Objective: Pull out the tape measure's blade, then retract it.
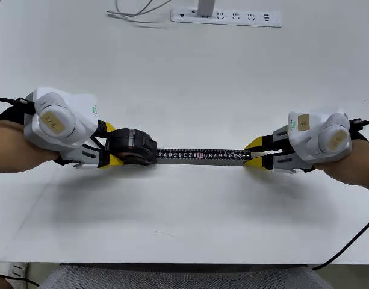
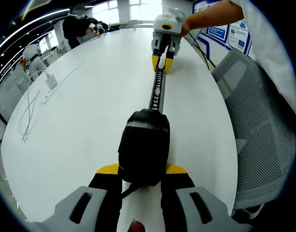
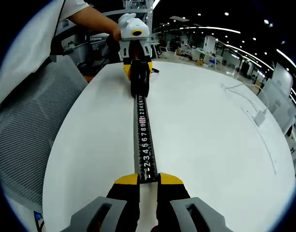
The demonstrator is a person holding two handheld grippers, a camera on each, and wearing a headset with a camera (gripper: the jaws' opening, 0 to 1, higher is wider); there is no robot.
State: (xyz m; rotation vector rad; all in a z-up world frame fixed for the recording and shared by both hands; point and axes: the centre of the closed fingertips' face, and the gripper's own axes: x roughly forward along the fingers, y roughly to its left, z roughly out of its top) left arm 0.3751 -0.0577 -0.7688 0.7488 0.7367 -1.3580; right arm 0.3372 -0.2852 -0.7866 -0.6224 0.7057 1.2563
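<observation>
The tape measure's black case (image 1: 131, 146) sits low on the white table (image 1: 202, 78), left of centre in the head view, with its blade (image 1: 199, 155) drawn out in a straight dark band towards the right; the left gripper (image 1: 112, 144) has its jaws closed against the two sides of the case, and the right gripper (image 1: 254, 153) has its jaws nearly shut, pinching the blade's free end; the two grippers stand well apart; a power strip (image 1: 226, 16) lies at the far edge; I judge the pulling-out step to be at or near its end; retracting calls for the right gripper to travel back towards the case, feeding the blade in slowly while the left steadies the case.
</observation>
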